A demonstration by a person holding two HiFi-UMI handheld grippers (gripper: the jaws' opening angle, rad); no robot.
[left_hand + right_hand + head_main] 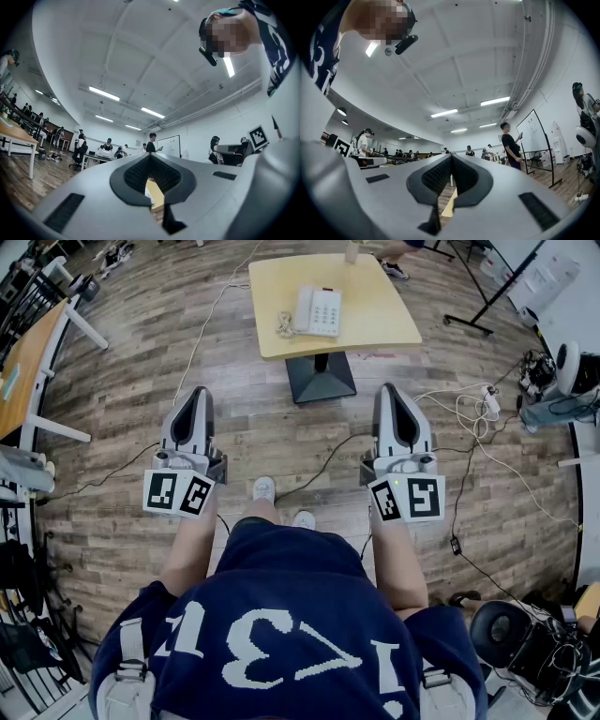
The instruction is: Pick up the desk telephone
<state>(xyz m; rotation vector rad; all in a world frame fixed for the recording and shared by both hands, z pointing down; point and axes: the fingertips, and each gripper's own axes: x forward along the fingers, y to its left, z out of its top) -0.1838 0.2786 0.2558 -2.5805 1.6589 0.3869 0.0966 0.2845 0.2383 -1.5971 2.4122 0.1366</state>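
The telephone point(319, 311) is seen to be of smooth white plastic with a slight sheen. The table top point(375, 324) is finished in pale, matt wood, and its base point(321, 381) looks like dark painted metal. The floor point(122, 399) is laid in brown wood planks with a rough, weathered grain. The left gripper point(197, 392) and right gripper point(392, 390) are cased in smooth, matt grey plastic, with black ribbed pads point(133, 174). The shirt point(281, 615) is of dark blue cloth, printed in white.
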